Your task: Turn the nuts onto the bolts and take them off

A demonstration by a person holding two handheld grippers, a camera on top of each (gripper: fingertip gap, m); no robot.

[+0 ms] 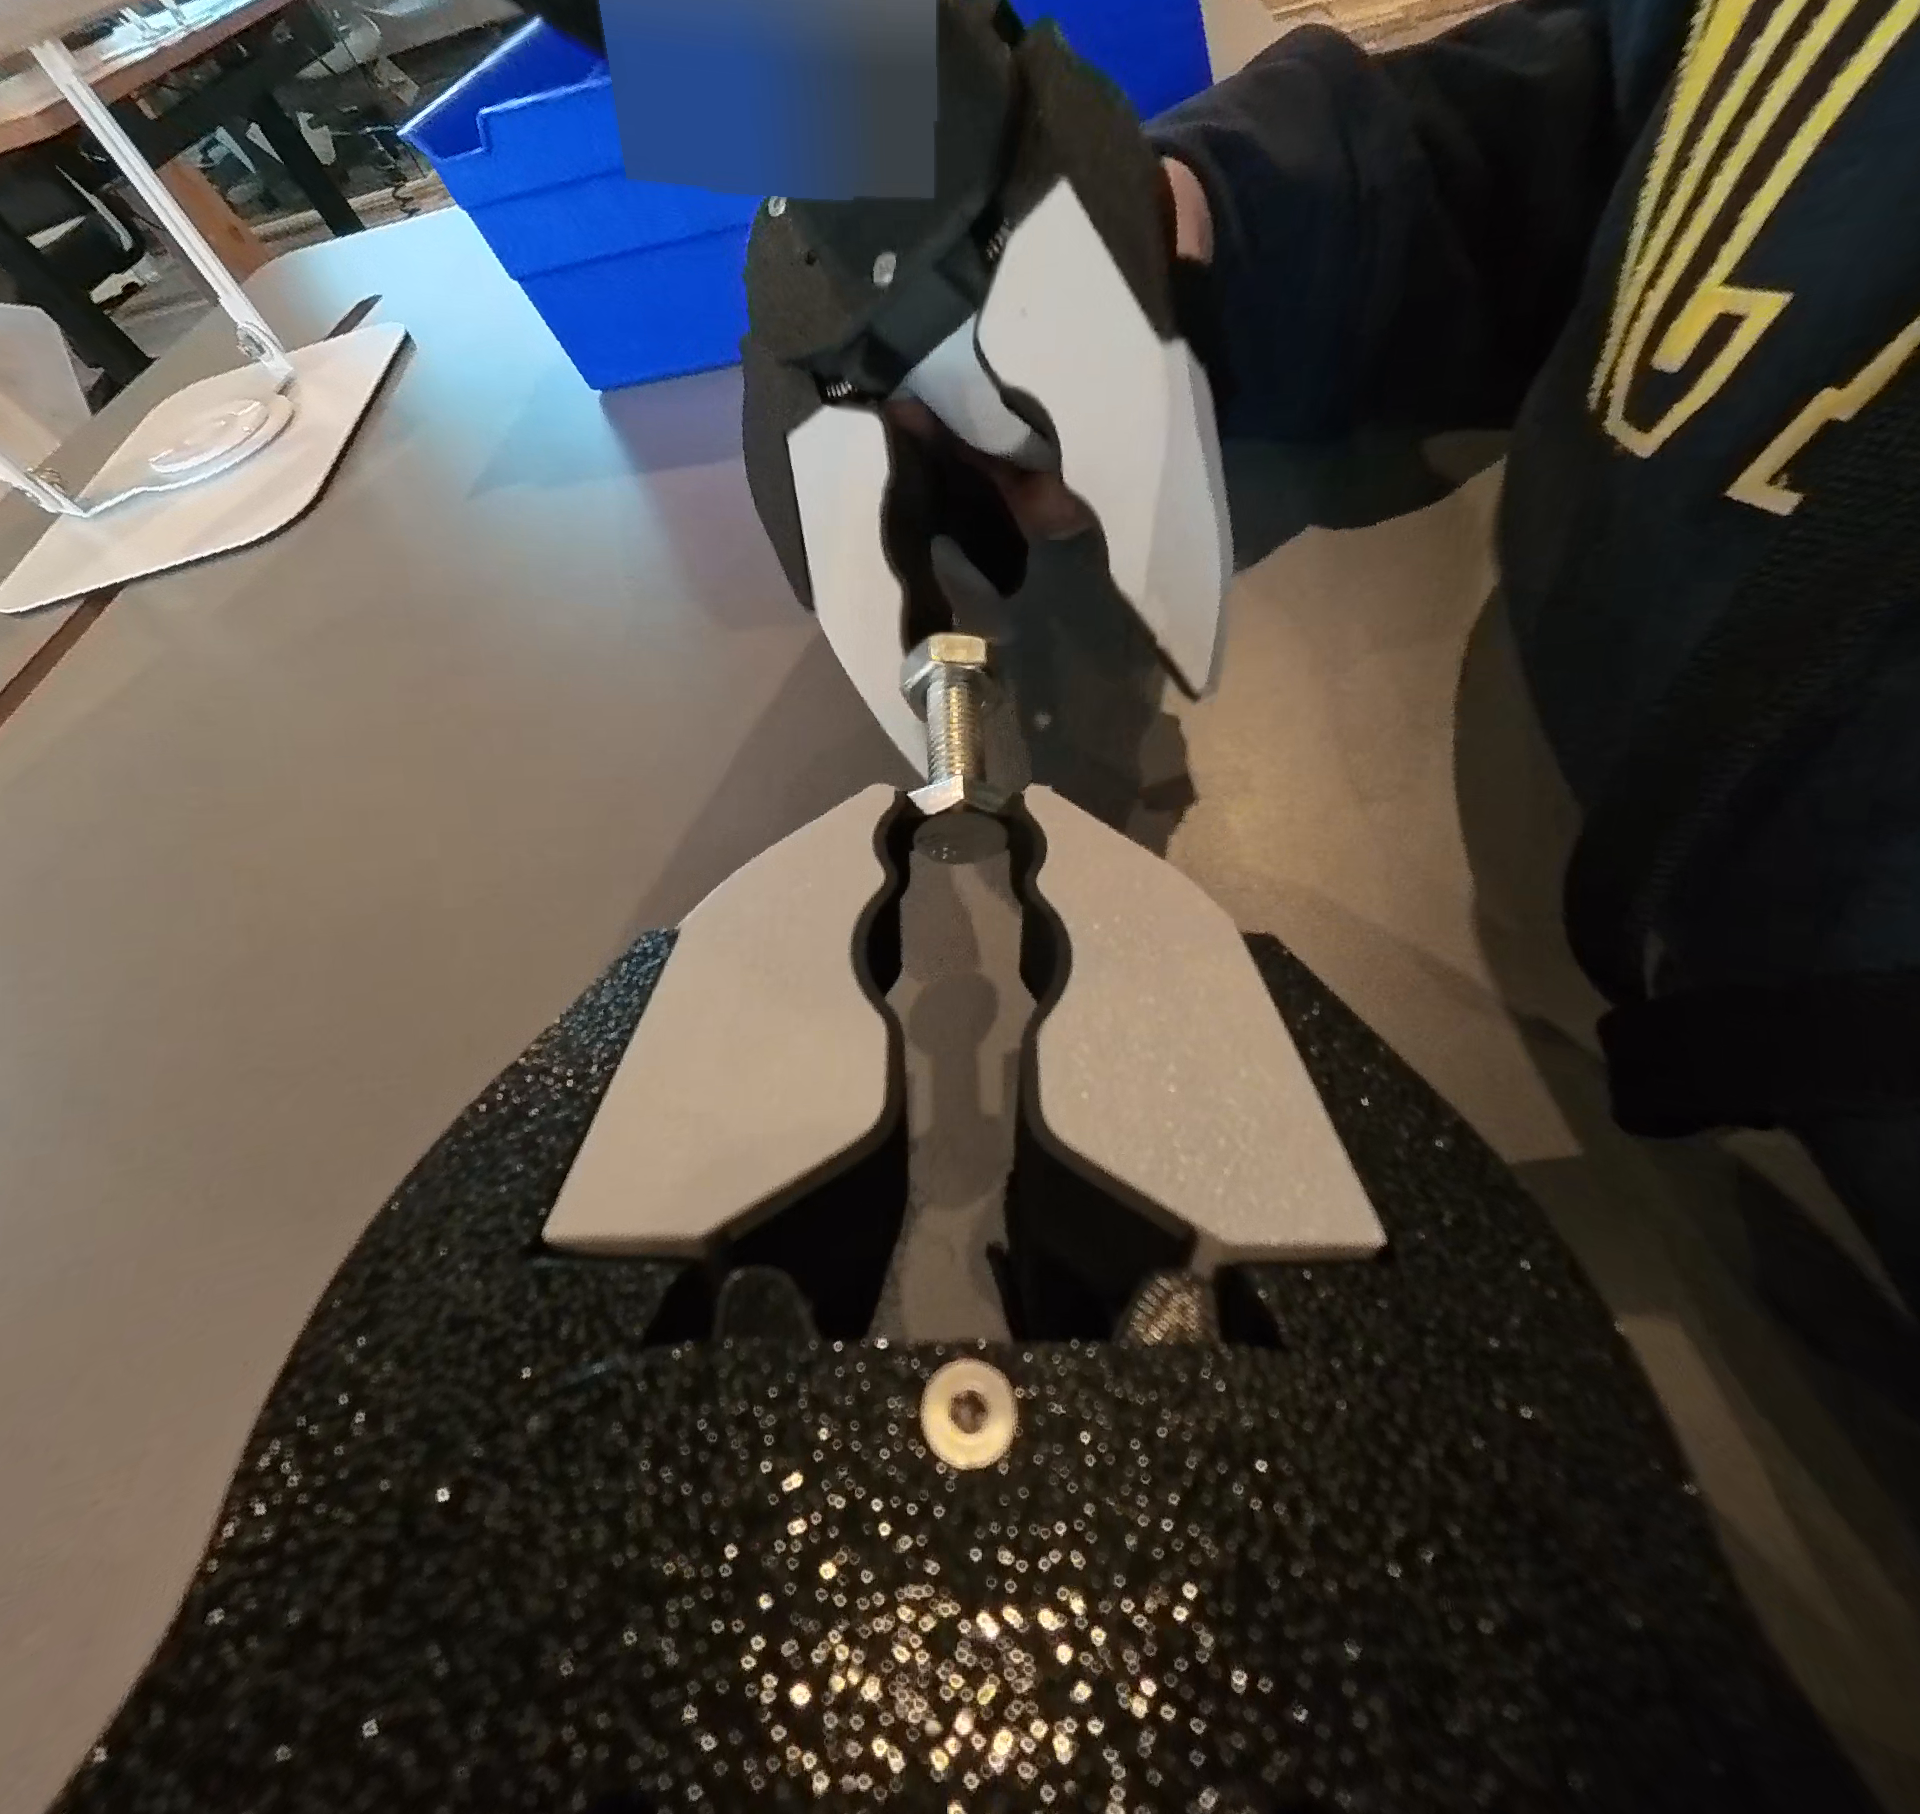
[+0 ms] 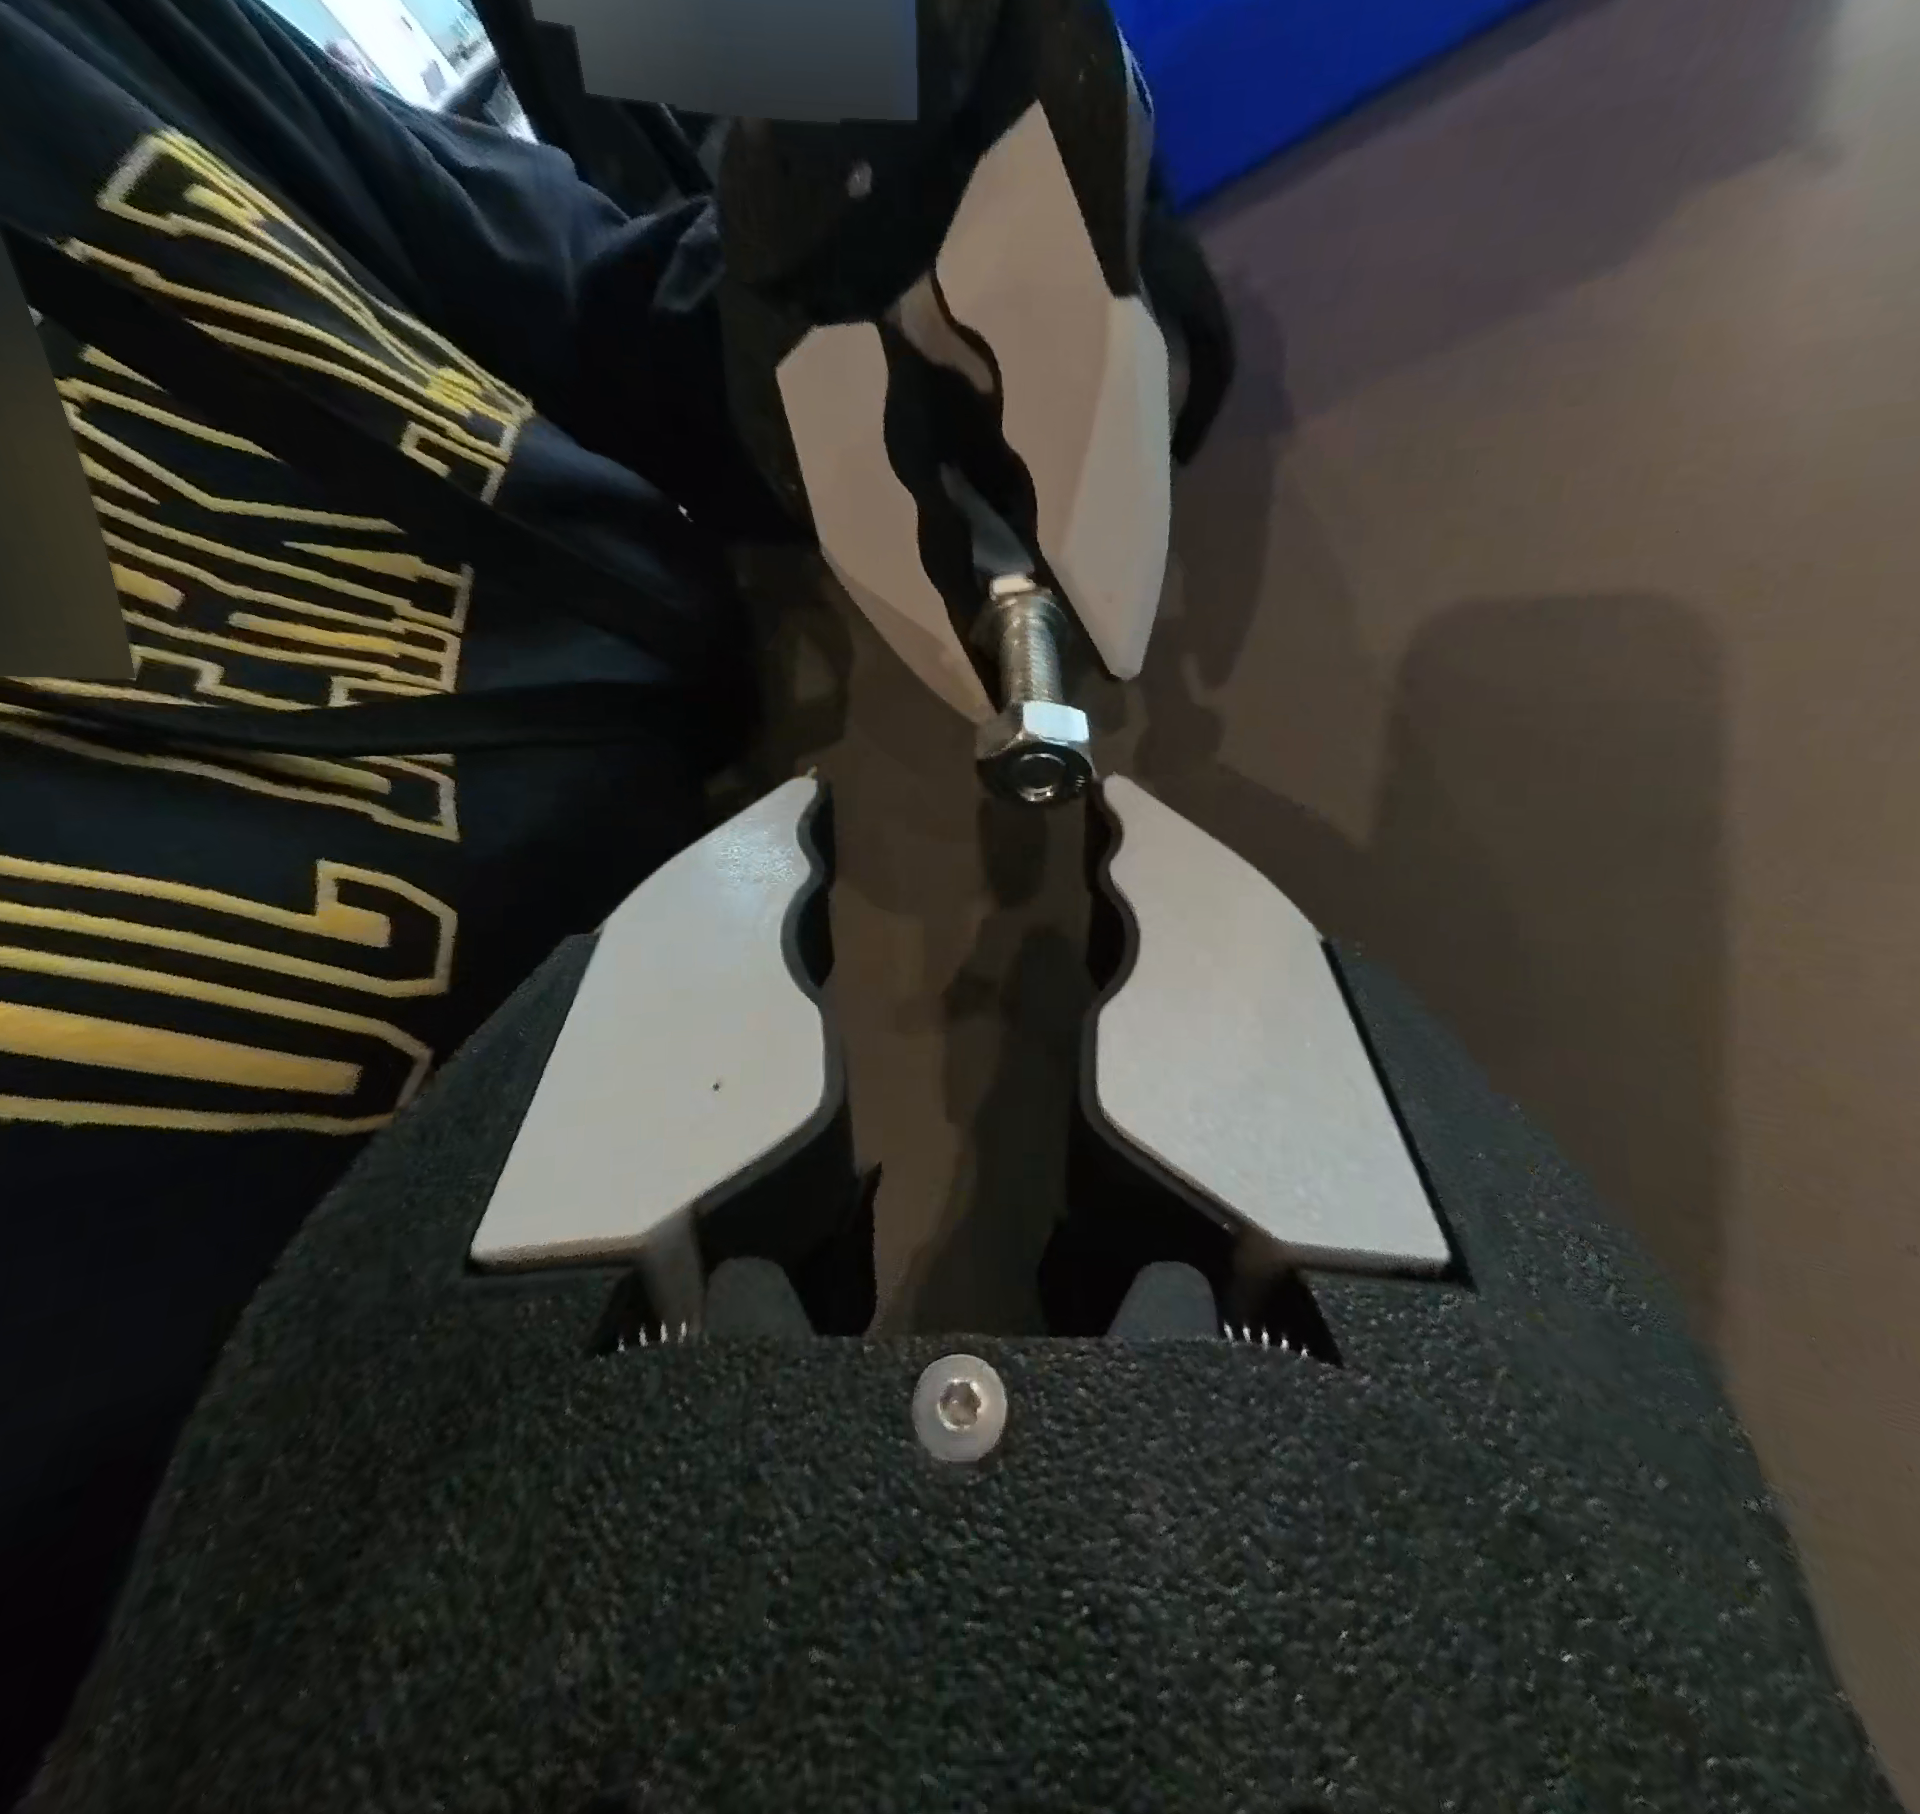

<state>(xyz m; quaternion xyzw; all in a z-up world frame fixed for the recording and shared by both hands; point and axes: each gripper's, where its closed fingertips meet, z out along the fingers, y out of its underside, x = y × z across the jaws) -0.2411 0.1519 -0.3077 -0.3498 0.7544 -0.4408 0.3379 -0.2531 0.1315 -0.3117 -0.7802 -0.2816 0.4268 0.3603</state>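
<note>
The left gripper (image 1: 956,808) is pinching the hex head of a silver bolt (image 1: 961,725) between its fingertips, holding it in the air above the grey tabletop (image 1: 416,829). A silver nut (image 2: 1034,751) is sitting on the far end of the bolt's thread. The right gripper (image 2: 961,793) is facing it with its fingers spread wide, one fingertip touching the nut and the other standing clear. A blue bin (image 1: 644,206) is resting on the tabletop beyond, and a person's dark sleeve (image 1: 1403,206) is showing behind the right gripper.
</note>
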